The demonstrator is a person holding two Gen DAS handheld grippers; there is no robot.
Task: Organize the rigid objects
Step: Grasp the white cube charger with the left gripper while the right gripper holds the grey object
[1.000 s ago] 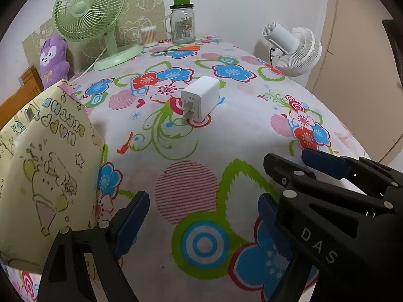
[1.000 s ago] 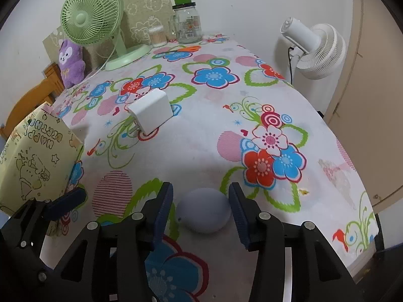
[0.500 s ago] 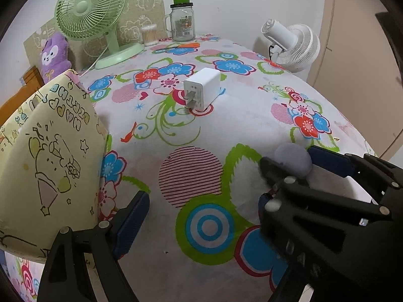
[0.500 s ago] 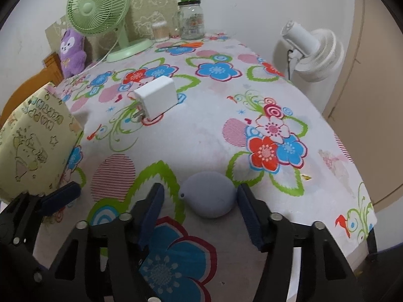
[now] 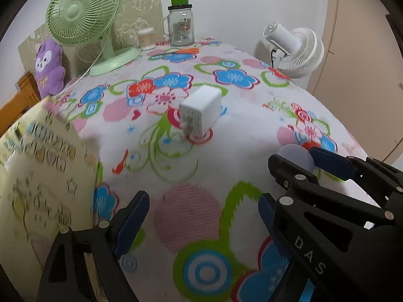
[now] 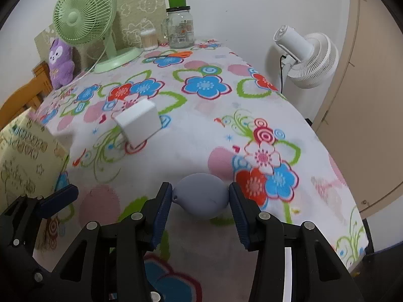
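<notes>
The right hand-held gripper point(image 6: 200, 201) has its two blue pads pressed against the sides of a grey, egg-shaped ball point(image 6: 201, 195), which sits between them just above the flowered cloth of the desk point(image 6: 201, 130). Half a second ago the pads stood a little clear of the ball on either side; its jaws have just been closing, and they now clamp it. A second ago the ball lay lower in the right wrist view, down on the cloth.

The left hand-held gripper point(image 5: 202, 216) hangs wide open over the cloth with nothing between its fingers (a pink striped circle shows in the gap), as it did in both earlier frames.

In the left wrist view the right gripper crosses the lower right corner, the ball peeking out past its tip.

The white charger point(image 5: 200, 113) rests on the cloth in the middle of the desk, prongs toward the cameras, in the same spot as before. A yellow printed bag point(image 5: 37, 188) stands at the left edge, blurred.
</notes>
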